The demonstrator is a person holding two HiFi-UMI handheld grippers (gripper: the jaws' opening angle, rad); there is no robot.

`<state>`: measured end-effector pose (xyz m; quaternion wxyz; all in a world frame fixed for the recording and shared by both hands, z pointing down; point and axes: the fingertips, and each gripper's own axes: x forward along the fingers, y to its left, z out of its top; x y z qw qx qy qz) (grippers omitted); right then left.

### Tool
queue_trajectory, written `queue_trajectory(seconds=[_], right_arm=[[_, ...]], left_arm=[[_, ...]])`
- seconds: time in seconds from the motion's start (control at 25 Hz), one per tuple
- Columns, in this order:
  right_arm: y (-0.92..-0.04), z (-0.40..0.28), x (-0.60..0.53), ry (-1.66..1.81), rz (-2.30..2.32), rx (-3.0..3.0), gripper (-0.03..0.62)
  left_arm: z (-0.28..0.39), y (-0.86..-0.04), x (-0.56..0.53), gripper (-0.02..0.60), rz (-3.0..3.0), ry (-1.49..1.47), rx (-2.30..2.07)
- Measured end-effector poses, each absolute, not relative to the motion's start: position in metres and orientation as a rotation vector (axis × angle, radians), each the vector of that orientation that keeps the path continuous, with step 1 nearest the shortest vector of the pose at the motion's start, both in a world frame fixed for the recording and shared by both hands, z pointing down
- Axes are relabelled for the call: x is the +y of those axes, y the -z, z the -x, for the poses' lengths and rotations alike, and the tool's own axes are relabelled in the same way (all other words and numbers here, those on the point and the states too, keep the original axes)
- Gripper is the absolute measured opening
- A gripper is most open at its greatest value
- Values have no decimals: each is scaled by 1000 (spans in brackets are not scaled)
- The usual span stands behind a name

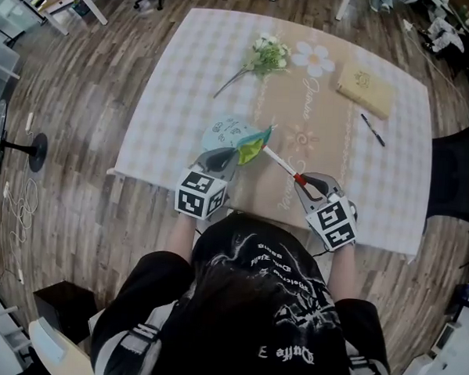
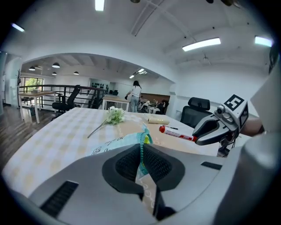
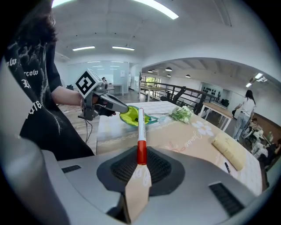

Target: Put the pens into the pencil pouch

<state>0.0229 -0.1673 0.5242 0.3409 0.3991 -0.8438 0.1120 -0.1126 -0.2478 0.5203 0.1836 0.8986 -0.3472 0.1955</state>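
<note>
L gripper [image 1: 226, 160] is pinching the pouch [image 1: 228, 133] rim while R gripper [image 1: 307, 183] is clamping a red-capped pen [image 1: 280, 165], aimed at its mouth.

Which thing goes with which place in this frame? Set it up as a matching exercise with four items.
Things:
1. red-capped marker
2. pencil pouch
3. black pen
4. flower sprig

Places:
A. lying on the far side of the table
B. edge pinched in the left gripper
C. lying on the table near the cream book
D. clamped in the right gripper

Pairs: 1-D, 2-B, 3-C, 4-A
</note>
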Motion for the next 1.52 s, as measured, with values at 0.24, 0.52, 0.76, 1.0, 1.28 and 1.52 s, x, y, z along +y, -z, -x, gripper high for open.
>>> queue_trajectory(seconds=[0.24,0.52,0.76,1.0,1.28,1.52], right_arm=[[-530,-14,-174,-222,-926,-2080,71],[-539,0,-185,-196,-865,-1980,71],[-535,25,-204,-126,-832,-1945,71],[-535,48,-211,-98,-797,-1947,71],[-541,65,-212,-66,-739,-1947,72],[-530,64,-222,-92,-837,-2021,124]], left_arm=[[101,-520,-240,35,-2547,-480,-940],[95,-510,-232,35,-2597,-422,-828],[83,-505,-220,35,-2649,-415,-684],[73,-505,-208,35,-2655,-398,-470],[68,-492,-194,34,-2579,-267,-183],[78,-491,-211,34,-2531,-192,-262]])
